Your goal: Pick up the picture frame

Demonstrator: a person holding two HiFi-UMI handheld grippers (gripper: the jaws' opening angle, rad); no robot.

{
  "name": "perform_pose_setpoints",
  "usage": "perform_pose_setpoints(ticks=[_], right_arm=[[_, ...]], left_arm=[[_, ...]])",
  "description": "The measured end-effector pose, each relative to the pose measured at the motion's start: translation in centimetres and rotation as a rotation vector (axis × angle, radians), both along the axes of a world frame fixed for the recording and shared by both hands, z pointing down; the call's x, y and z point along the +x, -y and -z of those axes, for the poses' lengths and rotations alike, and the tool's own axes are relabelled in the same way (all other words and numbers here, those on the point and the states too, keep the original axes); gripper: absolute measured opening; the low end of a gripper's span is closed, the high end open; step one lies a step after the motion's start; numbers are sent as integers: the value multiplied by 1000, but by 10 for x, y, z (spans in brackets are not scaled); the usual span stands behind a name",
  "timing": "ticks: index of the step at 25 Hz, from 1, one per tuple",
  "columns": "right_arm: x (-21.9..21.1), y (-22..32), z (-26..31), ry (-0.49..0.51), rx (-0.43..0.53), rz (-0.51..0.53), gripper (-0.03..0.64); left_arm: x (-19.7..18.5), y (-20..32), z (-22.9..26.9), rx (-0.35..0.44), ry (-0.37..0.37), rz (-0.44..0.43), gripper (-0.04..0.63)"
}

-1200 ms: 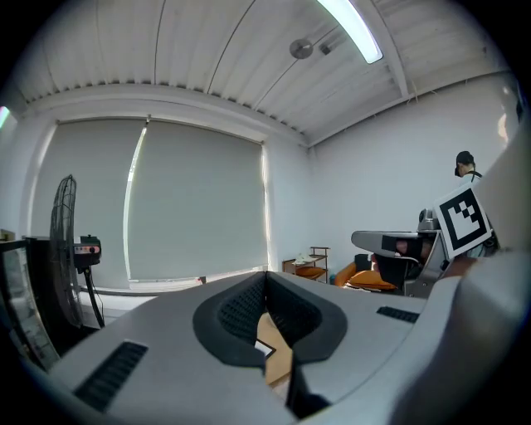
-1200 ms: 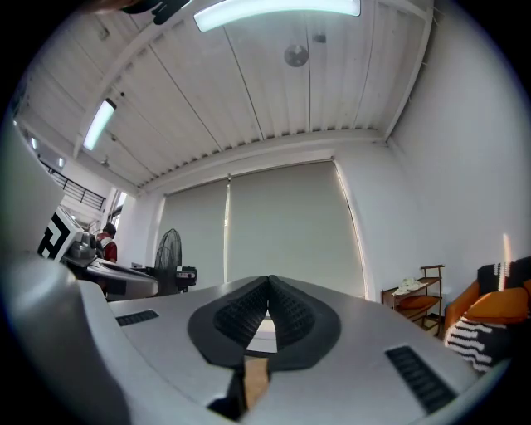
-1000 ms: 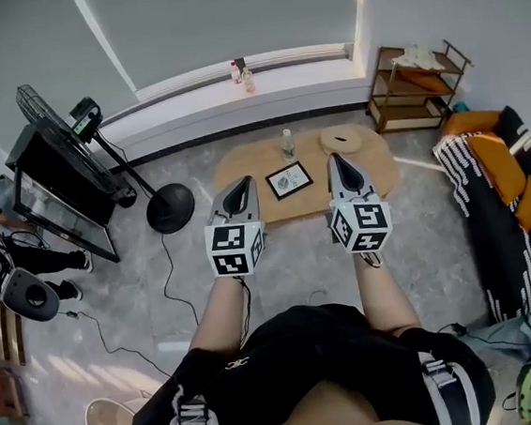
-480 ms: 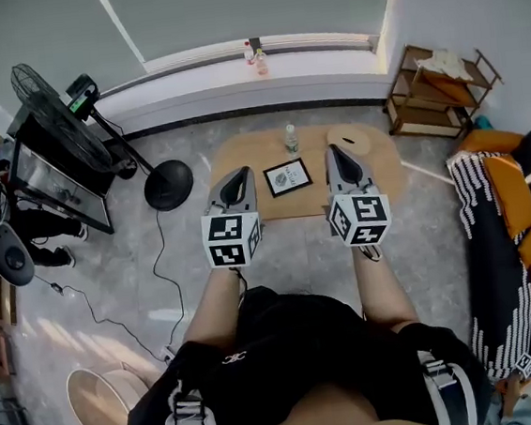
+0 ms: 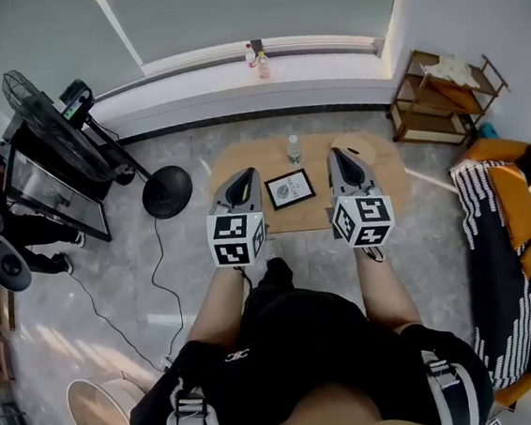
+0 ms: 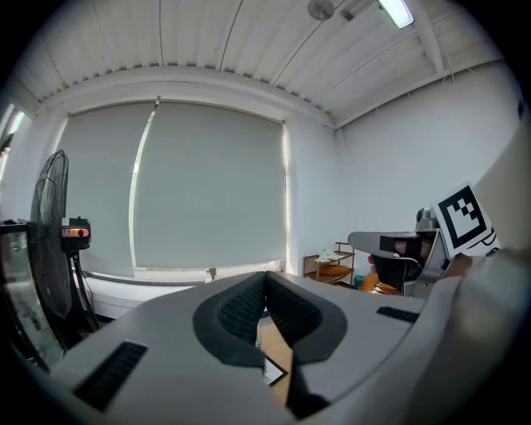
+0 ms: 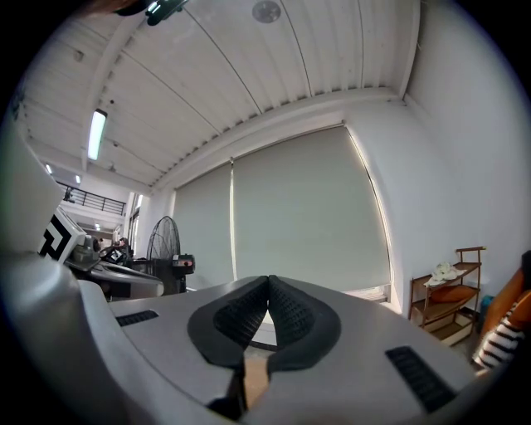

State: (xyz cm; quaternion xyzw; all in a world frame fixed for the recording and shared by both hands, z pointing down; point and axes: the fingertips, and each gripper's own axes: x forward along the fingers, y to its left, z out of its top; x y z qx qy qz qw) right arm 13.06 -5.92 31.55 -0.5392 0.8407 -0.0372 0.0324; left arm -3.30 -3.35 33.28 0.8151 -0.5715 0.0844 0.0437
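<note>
Both grippers empty, jaws pressed together: left gripper point(image 5: 246, 177), right gripper point(image 5: 336, 156) flank picture frame point(image 5: 289, 189) lying on low wooden table point(image 5: 237, 159).

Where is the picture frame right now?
In the head view the picture frame lies flat on the low wooden table, between the left tongs and the right tongs, just nearer the person than the bottle.

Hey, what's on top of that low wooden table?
On the table: a picture frame, a small bottle beyond it, a pale round object. The left claw and right claw cover parts of the top; anything beneath them is hidden.
</note>
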Motion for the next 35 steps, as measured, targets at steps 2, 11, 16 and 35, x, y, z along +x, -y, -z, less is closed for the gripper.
perform_pose_setpoints(ticks=[2, 11, 16, 35], right_arm=[[-4, 27, -1, -12, 2, -13, 17], [-29, 193, 30, -53, 37, -67, 17], [-42, 280, 32, -50, 15, -101, 17], [-10, 432, -90, -121, -215, 30, 17]], left_arm=[[-4, 30, -3, 2, -13, -13, 21], [-24, 209, 25, 33, -23, -94, 21], [-43, 301, 26, -1, -16, -114, 21], [-61, 415, -86, -234, -11, 95, 23]])
